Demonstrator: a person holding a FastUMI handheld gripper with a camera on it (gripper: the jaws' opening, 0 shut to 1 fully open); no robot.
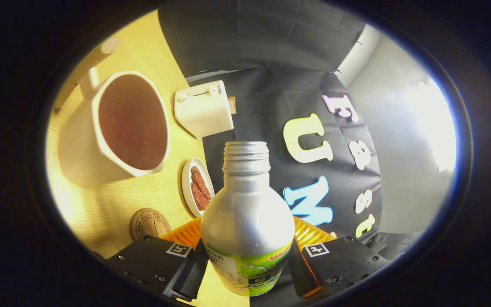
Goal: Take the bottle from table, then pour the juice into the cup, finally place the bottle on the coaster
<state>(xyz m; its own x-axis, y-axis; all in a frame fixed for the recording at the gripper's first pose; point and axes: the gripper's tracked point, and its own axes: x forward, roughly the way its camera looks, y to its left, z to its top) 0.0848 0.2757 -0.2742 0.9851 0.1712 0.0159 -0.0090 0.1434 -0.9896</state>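
Your tool (pixel 247 264) is closed around the bottle (pixel 247 221), with its 2 fingers (pixel 186 273) pressing on the lower, labelled part from either side; the bottle fills the gap between them and stands along their line, silvery in the shoulder, green and yellow in the label, its threaded neck uncapped and pointing away from you; taking the bottle as your landmark, the whole scene beyond it looks tilted, so the tabletop (pixel 143 200) runs off to the left of it and the dark booth wall rises behind its neck; the cup (pixel 113 128), a pale mug with a handle on its far side, lies well to the left of the bottle's neck and shows a dark brown inside, though you cannot tell from here whether that is liquid or glaze; the coaster (pixel 149 222), a round brown disc, rests on the tabletop just left of the bottle's shoulder, near your left finger and apart from the cup; a small white plate (pixel 188 187) with 2 or so reddish-brown pieces on it sits between the coaster and the bottle's neck; a white boxy appliance (pixel 203 108) stands beyond the neck, slightly left; an orange ribbed thing (pixel 313 232) shows behind the bottle's body.
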